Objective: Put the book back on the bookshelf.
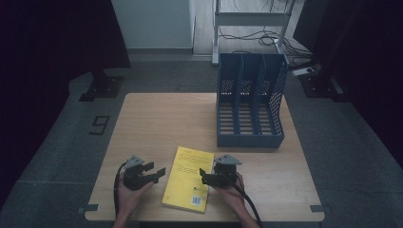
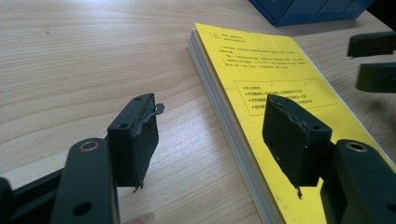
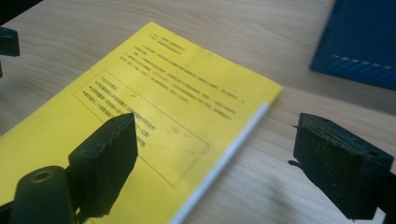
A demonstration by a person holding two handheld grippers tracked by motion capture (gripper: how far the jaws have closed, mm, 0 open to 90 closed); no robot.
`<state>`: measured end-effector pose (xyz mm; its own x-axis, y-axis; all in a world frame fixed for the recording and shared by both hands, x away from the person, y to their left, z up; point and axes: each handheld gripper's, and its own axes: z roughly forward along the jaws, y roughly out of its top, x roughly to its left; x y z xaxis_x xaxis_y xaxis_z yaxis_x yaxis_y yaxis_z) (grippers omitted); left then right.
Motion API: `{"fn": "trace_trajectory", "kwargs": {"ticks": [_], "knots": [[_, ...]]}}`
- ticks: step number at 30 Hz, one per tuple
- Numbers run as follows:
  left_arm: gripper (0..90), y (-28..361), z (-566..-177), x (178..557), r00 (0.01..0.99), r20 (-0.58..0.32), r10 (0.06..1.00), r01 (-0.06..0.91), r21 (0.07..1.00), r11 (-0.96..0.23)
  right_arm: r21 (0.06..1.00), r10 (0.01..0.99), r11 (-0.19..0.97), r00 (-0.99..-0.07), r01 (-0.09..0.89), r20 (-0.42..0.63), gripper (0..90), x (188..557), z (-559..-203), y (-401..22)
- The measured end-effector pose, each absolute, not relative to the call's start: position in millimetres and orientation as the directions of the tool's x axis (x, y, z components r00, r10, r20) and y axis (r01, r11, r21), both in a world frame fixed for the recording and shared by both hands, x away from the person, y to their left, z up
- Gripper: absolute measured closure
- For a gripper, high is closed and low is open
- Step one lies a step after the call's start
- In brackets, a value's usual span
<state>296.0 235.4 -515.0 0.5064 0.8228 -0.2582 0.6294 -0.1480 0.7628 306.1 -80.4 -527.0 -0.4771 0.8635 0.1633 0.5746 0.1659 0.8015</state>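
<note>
left hand-held gripper (image 1: pixel 159 172): jaws spread, holding nothing, just left of the book
book (image 1: pixel 188 185): yellow paperback, flat on the counter (image 1: pixel 157 118) near the front edge, between both grippers
handling: likely light, slightly floppy, glossy cover; best pinched across a long edge
axis: long side ran near to far, far end tilted slightly right
right hand-held gripper (image 1: pixel 204 174): jaws spread, empty, straddling the book's right edge

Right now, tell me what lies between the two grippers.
The yellow book lies flat on the table between the left gripper and the right gripper, clearest in the high view.
</note>
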Motion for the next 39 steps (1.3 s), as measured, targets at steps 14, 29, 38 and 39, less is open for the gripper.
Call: {"fn": "trace_trajectory", "kwargs": {"ticks": [14,29,38,39], "knots": [[35.7,231.9,-512.7,293.6,0.515,-0.258,0.817,0.621,0.770,-0.148,0.782,0.838,0.212,-0.521,0.586,0.163,13.0,312.4,-536.3,-51.5],[35.6,228.3,-512.4,292.7,0.525,-0.259,0.811,0.618,0.771,-0.154,0.790,0.857,0.297,-0.515,0.537,0.028,13.2,302.4,-545.2,-37.7],[35.4,225.2,-515.3,293.2,0.529,-0.254,0.810,0.621,0.766,-0.166,0.787,0.870,0.288,-0.492,0.546,0.023,12.6,299.5,-545.4,-39.3],[35.4,225.0,-515.2,293.1,0.529,-0.254,0.810,0.621,0.766,-0.166,0.787,0.871,0.287,-0.490,0.546,0.022,12.6,299.1,-545.6,-39.7]]}}
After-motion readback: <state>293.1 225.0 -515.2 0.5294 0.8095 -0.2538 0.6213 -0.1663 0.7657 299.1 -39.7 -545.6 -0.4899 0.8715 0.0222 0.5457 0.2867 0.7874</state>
